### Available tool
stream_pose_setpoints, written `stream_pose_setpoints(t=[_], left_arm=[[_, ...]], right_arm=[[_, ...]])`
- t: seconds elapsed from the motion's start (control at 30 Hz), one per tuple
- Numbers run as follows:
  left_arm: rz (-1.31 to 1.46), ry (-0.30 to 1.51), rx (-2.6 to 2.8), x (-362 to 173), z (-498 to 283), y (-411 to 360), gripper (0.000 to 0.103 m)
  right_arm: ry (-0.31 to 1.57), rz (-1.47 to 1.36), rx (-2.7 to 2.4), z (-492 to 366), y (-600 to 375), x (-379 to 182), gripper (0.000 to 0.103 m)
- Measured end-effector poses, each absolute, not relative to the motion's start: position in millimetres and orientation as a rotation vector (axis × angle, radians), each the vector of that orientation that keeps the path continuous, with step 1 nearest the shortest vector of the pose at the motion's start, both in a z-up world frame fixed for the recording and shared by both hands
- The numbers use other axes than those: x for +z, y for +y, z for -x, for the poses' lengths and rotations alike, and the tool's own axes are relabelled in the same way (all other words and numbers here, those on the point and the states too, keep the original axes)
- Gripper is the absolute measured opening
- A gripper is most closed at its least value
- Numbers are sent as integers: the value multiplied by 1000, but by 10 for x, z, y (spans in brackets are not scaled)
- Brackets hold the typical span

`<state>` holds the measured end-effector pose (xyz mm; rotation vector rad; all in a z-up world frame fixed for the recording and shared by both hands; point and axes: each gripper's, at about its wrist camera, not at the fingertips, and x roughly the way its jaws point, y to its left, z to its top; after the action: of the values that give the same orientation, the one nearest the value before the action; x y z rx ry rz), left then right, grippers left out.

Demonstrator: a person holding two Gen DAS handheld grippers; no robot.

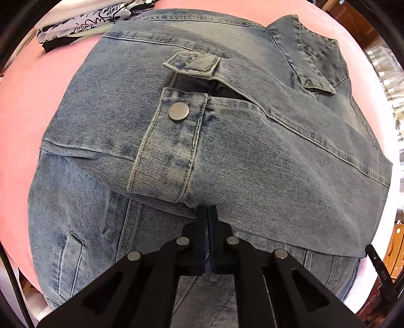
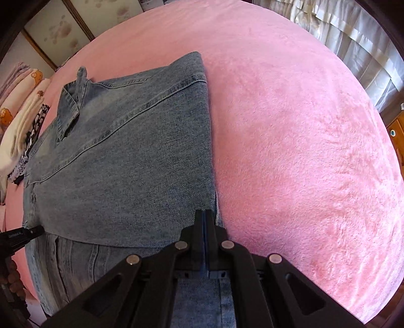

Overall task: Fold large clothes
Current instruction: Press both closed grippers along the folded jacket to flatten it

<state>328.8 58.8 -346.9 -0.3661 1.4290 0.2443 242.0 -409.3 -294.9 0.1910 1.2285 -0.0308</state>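
Denim, a faded blue jacket [image 1: 227,141], is lying partly folded mid-frame on the pink fleece bed [image 2: 303,151]; you are pinching its folded edge with both left gripper [image 1: 209,217] and right gripper [image 2: 204,219], jaws closed; final folds remaining.

Folded denim jacket [image 1: 227,141] on pink bedspread [image 2: 303,126]

Bed [image 2: 303,126]: wide bare pink stretch right of the jacket [image 2: 126,151], open passage there. Left of the jacket, narrower pink strip [image 1: 38,101], bounded at far end by stacked clothes [image 1: 83,22]. Folded sleeve with cuff [image 1: 171,141] lies raised across the jacket. Curtains [image 2: 353,37] beyond far right edge.
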Motion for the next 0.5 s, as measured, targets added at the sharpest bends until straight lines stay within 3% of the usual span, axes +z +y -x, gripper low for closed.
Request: stream_pose_setpoints(t=[0.07,0.13,0.27,0.5], left_arm=[[337,1421,271,-3426,-3286,602,3],[277,1411,326,-3350,-3287,590,9],[231,1356,214,-3132,-3351,462,9],[269,1272,19,-2838,-3774,85,12]], right_arm=[[1232,-175,-24,-2435,-4066,-2946,0],[1241,-144,-22,-2453,-4024,-2935,0],[1232,-97,3,-2495,-3872,-2838,0],[1057,-157,206,-2731,-3415,-2633,0]])
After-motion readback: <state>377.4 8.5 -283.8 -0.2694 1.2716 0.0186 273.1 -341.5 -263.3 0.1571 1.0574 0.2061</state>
